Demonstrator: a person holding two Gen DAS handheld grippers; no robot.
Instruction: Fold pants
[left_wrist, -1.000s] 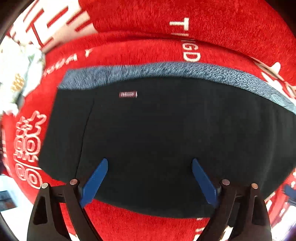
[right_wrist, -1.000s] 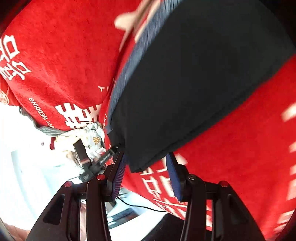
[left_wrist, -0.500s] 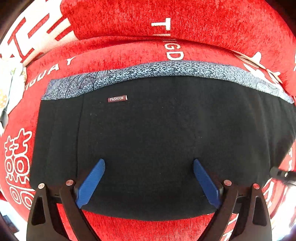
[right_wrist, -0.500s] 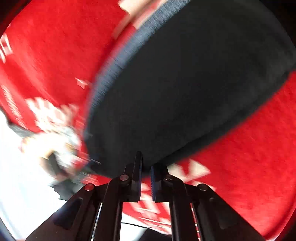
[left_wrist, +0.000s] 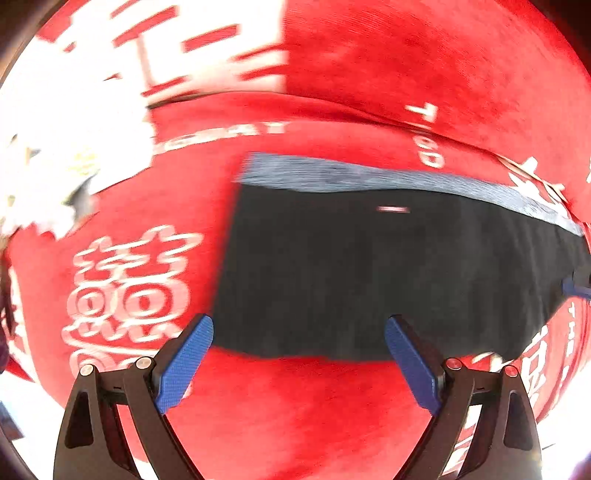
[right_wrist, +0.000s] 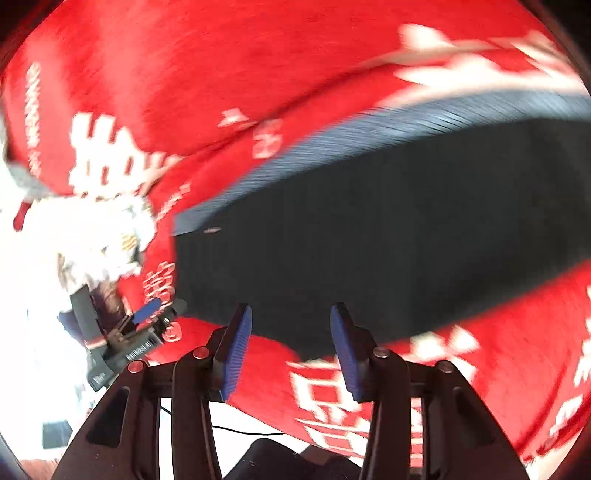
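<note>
Folded pants (left_wrist: 388, 273) lie beyond both grippers' fingers — left (left_wrist: 299, 354) spread wide, right (right_wrist: 291, 343) opening — both empty.

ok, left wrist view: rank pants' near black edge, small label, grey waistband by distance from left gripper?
From the left gripper:
1. Near edge of the black pants, just beyond the fingertips.
2. Small label, right of centre, higher up.
3. Grey waistband, along the far edge.
</note>
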